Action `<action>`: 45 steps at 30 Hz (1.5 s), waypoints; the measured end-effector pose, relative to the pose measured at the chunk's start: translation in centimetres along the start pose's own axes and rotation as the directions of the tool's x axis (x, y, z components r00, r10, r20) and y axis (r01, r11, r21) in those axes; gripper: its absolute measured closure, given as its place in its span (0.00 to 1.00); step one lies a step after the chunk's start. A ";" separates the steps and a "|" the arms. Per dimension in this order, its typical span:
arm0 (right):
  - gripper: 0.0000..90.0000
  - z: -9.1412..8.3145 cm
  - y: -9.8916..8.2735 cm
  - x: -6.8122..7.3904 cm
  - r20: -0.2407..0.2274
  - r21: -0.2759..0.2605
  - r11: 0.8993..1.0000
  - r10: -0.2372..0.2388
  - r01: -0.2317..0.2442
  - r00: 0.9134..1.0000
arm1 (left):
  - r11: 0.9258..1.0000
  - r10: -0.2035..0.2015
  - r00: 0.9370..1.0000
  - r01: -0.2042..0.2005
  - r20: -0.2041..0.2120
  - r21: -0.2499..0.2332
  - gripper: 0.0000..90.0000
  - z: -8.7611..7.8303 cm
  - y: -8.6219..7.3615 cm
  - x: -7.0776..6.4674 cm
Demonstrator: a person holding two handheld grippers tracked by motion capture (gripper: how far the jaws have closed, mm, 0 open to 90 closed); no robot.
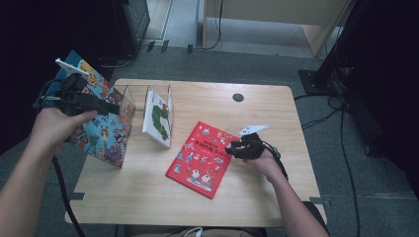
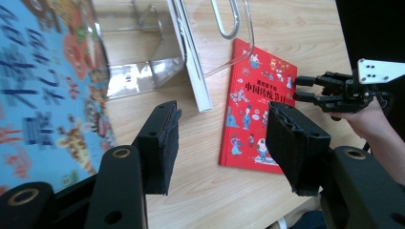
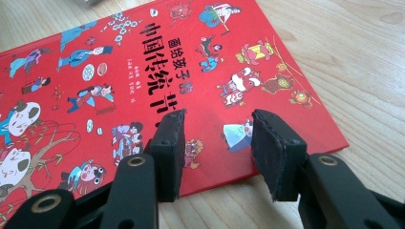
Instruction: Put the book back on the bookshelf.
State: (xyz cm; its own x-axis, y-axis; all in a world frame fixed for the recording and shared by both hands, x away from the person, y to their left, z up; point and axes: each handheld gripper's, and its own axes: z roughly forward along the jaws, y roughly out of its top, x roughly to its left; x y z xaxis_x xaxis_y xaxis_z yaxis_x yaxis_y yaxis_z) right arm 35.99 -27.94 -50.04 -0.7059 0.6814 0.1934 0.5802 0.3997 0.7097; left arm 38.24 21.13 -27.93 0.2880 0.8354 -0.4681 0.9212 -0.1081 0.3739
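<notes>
High view: a red picture book [image 1: 200, 159] lies flat near the middle of the wooden table [image 1: 276, 123], its long axis running from the near left toward the far right. The right gripper [image 1: 232, 148] sits just beside the book's right long edge, far closer to it than the left gripper [image 1: 114, 108], which is raised well to the left beside a colourful book [image 1: 101, 131] leaning at the clear divider rack [image 1: 129, 101]. A white book [image 1: 159, 118] stands in that rack. Right gripper view has the jaws apart and empty, poised low over the red cover's right edge, so the book lies directly ahead of and beneath them; whether a jaw touches the cover cannot be told. Left gripper view shows its own jaws also spread with nothing between, and looks across the rack to the other hand.
</notes>
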 end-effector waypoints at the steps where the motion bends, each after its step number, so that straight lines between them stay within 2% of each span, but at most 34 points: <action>1: 0.62 0.0 0.0 0.0 0.000 0.000 1.000 -0.001 0.001 1.000 | 1.000 0.009 1.000 -0.009 0.003 0.006 0.51 0.4 -0.2 -0.1; 4: 0.62 0.0 0.0 0.0 0.000 0.002 1.000 -0.001 0.001 1.000 | 1.000 0.017 1.000 -0.018 0.013 0.017 0.50 1.6 -0.7 -0.4; 6: 0.62 0.0 0.0 0.0 0.002 0.005 1.000 0.004 -0.004 1.000 | 0.999 0.030 1.000 -0.030 -0.007 0.022 0.48 2.3 -1.0 -0.7; 14: 0.62 0.1 -0.1 -0.2 0.008 0.006 1.000 0.011 -0.011 1.000 | 0.997 0.071 0.997 -0.072 0.018 0.028 0.49 4.8 -2.6 -1.3; 17: 0.62 0.1 -0.1 -0.2 0.008 0.008 1.000 0.010 -0.010 1.000 | 0.996 0.086 0.996 -0.086 0.010 0.031 0.49 5.8 -3.2 -1.4; 22: 0.62 0.1 -0.1 -0.2 0.010 0.008 1.000 0.008 -0.008 1.000 | 0.994 0.102 0.994 -0.103 0.032 0.027 0.49 7.6 -4.1 -1.5; 28: 0.62 0.1 -0.1 -0.1 0.010 0.009 1.000 0.004 -0.004 1.000 | 0.989 0.143 0.988 -0.145 0.064 0.027 0.51 9.7 -5.2 -1.9; 38: 0.62 0.1 -0.1 -0.1 0.007 0.008 1.000 0.004 -0.004 1.000 | 0.984 0.169 0.984 -0.172 0.062 0.040 0.50 12.0 -6.1 -2.1; 40: 0.62 0.1 -0.1 -0.1 0.007 0.007 1.000 0.005 -0.005 1.000 | 0.982 0.184 0.982 -0.186 0.050 0.042 0.50 12.3 -6.4 -2.1; 43: 0.62 0.1 -0.1 -0.1 0.006 0.004 1.000 0.005 -0.005 1.000 | 0.983 0.178 0.982 -0.181 0.066 0.031 0.50 12.9 -6.8 -2.0; 45: 0.62 0.1 -0.1 -0.1 0.008 0.005 1.000 0.001 -0.002 1.000 | 0.982 0.182 0.982 -0.184 0.057 0.035 0.50 13.3 -7.0 -2.0</action>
State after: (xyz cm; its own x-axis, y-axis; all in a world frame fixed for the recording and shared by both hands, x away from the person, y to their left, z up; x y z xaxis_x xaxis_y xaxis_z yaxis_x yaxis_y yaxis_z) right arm 36.06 -27.95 -50.22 -0.7017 0.6870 0.1888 0.5833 0.4016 0.7060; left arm 34.72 13.07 -40.32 0.4656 0.7696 -0.4370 0.8608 -0.2790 0.4257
